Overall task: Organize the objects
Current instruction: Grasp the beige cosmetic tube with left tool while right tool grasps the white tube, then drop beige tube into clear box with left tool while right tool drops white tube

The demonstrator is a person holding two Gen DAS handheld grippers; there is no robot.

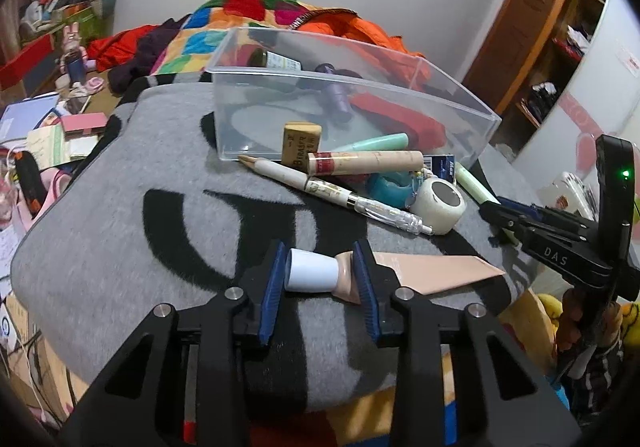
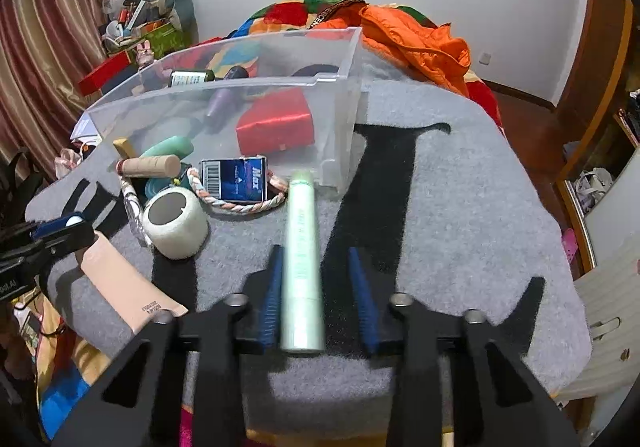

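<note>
A beige cosmetic tube (image 1: 432, 271) with a white cap (image 1: 310, 273) lies on the grey blanket (image 1: 120, 239). My left gripper (image 1: 320, 271) is open, its blue pads on both sides of the cap. It also shows in the right wrist view (image 2: 60, 227) beside the tube (image 2: 128, 287). My right gripper (image 2: 316, 259) is open around a pale green tube (image 2: 302, 259), which lies between the fingers on the blanket. A clear plastic bin (image 1: 452, 95) holds a red box (image 2: 276, 123), a purple bottle (image 1: 338, 95) and a dark bottle (image 2: 188, 79).
In front of the bin lie a white pen (image 1: 320, 187), a tape roll (image 1: 438, 203), a cork-coloured tube (image 1: 368, 163), an eraser block (image 1: 300, 143), a mint tube (image 1: 376, 143), a blue Max box (image 2: 234, 179) and a braided cord (image 2: 240, 205). Cluttered floor lies left.
</note>
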